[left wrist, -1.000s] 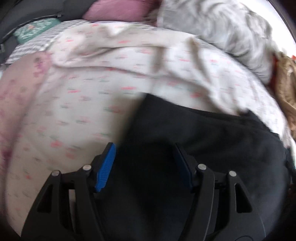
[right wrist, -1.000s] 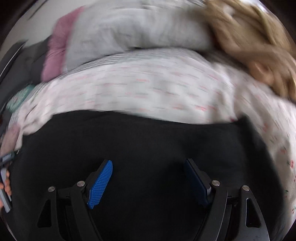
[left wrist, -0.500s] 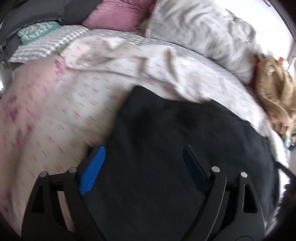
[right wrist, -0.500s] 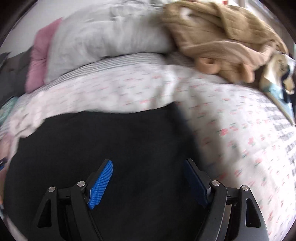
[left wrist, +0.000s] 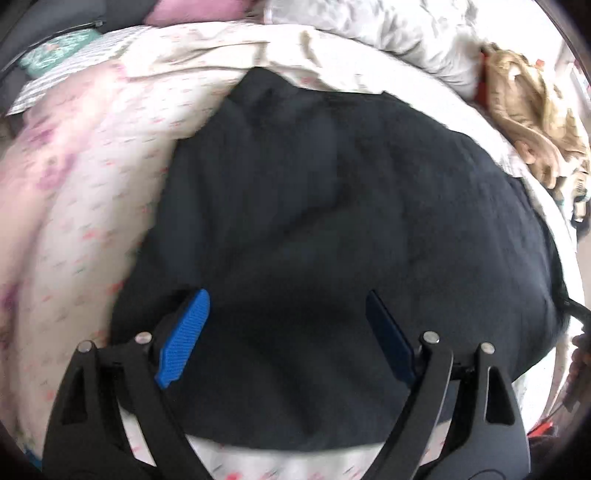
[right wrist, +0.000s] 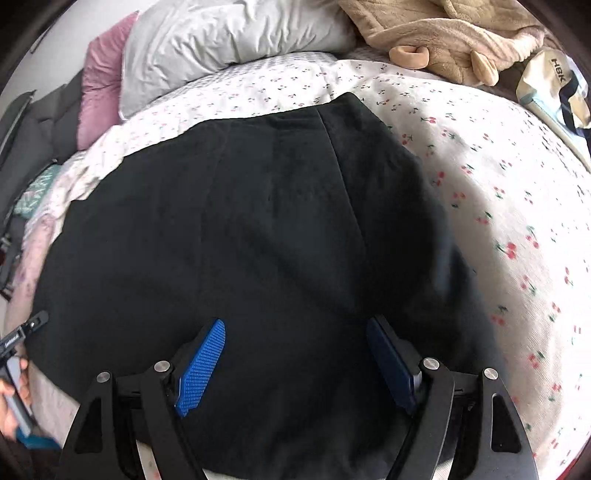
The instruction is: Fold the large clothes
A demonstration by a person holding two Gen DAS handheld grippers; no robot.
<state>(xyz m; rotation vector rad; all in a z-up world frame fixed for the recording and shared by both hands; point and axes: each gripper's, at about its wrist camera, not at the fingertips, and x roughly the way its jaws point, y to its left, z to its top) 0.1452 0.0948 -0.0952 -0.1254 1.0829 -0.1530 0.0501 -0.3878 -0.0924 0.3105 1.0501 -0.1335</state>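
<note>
Below your two hands, the left gripper [left wrist: 286, 317] has just been opening its jaws and now holds them wide with nothing between the pads, and your right gripper [right wrist: 295, 345] gapes just as wide and empty. Under both, the black garment [right wrist: 229, 236] lies spread flat on the cherry-print bedspread [right wrist: 509, 206]. Farther back sit a grey pillow [right wrist: 221, 33], a pink cushion [right wrist: 99, 85] and a tan fleece [right wrist: 443, 26].

Left gripper [left wrist: 284, 317] just widened; right gripper [right wrist: 295, 345] gapes, both empty.
</note>
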